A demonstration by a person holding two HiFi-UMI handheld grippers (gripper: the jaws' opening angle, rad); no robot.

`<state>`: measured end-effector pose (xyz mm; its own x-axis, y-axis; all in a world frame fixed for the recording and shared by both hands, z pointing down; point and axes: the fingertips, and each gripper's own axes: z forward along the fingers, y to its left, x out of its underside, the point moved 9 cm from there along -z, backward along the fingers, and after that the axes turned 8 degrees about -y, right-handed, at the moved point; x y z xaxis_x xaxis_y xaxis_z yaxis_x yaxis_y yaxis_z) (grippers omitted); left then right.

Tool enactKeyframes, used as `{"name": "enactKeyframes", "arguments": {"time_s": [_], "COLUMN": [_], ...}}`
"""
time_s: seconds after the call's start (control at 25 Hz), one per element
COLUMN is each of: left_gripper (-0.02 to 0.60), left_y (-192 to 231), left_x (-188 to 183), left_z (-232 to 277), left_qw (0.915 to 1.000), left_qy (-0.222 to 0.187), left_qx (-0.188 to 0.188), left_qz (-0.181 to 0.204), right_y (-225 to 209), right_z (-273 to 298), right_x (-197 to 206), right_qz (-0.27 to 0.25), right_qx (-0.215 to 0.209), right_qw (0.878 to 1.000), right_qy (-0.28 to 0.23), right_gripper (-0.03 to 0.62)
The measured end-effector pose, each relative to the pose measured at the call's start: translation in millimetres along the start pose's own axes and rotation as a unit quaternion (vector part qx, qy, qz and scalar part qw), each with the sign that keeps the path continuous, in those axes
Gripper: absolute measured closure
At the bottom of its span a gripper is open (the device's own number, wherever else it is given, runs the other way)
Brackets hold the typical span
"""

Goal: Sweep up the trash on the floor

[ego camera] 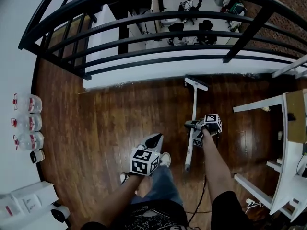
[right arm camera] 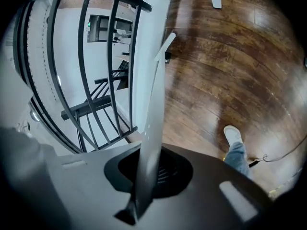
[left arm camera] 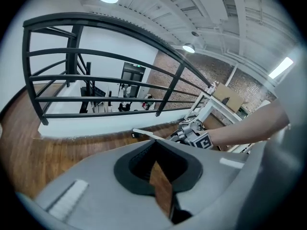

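A white broom stands on the wooden floor, its handle (ego camera: pixel 193 128) running up to the head (ego camera: pixel 196 83) near the white curb. My right gripper (ego camera: pixel 200 126) is shut on the handle about halfway along. In the right gripper view the handle (right arm camera: pixel 149 133) passes between the jaws (right arm camera: pixel 143 178) toward the head (right arm camera: pixel 164 43). My left gripper (ego camera: pixel 154 140) hangs over the person's shoe, shut, with nothing in it. In the left gripper view only a sliver of floor shows between its jaws (left arm camera: pixel 160 188), beyond them the right gripper (left arm camera: pixel 194 134). I see no distinct trash.
A black railing (ego camera: pixel 144 20) curves across the far side above a white curb (ego camera: pixel 144 75). Three clear bottles (ego camera: pixel 29 123) stand at the left wall, white boxes (ego camera: pixel 29 200) below them. White table frames (ego camera: pixel 283 143) fill the right. A black cable (ego camera: pixel 204 190) lies by the person's feet.
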<state>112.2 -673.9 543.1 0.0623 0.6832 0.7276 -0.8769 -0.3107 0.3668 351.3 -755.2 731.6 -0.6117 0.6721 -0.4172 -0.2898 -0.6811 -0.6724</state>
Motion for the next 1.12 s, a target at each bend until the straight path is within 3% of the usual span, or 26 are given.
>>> {"name": "enactKeyframes", "arguments": {"time_s": [0.12,0.36,0.84,1.12], "left_gripper": [0.577,0.577,0.577,0.577], "left_y": [3,7,11,15], "left_x": [3,8,27,44], "left_z": [2,2,-31,-62], "left_qw": [1.0,0.9998,0.9991,0.9989], "left_qy": [0.004,0.009,0.017,0.004], "left_qx": [-0.005,-0.017,-0.031,-0.032], "left_qz": [0.0,-0.004,-0.023,-0.033], "right_y": [-9,-24,-56,-75], "right_z": [9,21,37,40], "right_x": [-12,6,77,123], "right_qz": [0.003,0.055,0.056,0.051], "right_qx": [0.006,0.024,0.077,0.097], "right_qw": [1.0,0.998,0.99,0.987], "right_qy": [0.007,0.027,0.099,0.115], "right_gripper": [0.587,0.594,0.594,0.594]}}
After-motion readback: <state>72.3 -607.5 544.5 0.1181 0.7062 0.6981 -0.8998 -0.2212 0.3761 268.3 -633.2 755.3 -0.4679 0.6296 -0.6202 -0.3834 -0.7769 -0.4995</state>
